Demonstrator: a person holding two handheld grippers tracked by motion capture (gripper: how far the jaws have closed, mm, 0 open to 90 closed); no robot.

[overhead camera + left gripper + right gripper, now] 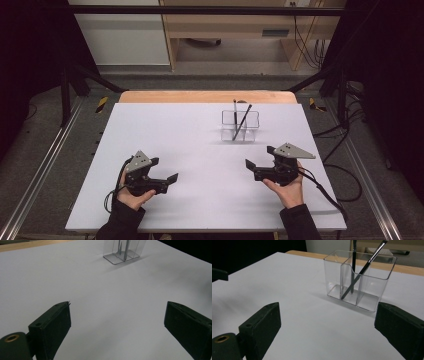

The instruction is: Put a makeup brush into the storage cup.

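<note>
A person stands at the near edge of the tabletop (pixel 150 125) with a pair of tongs in each hand, and neither pair has hold of anything. The left gripper (pixel 166 170) hangs low over the near left part of the white surface, its jaws spread wide with bare table between them, as the left gripper view shows plainly. The right gripper (pixel 260 156) hovers over the near right part, its jaws just as wide apart and equally empty, pointing in toward the middle. The thing closest to them is a clear plastic holder (pixel 240 126) standing upright toward the far edge, a little right of centre, divided into compartments. In the right gripper view 2 dark brushes (pixel 362 271) stand in it: 1 nearly upright, the other leaning across the divider with its tip up and to the right. They seem to sit in the middle compartment, though through the clear walls I cannot tell for certain. The rest of the tabletop is bare. My reading is that the brushes are the job, and either they are already put away and the work is finished, or they are yet to be lifted out; the right gripper is the nearer one, still well short of the holder.
</note>
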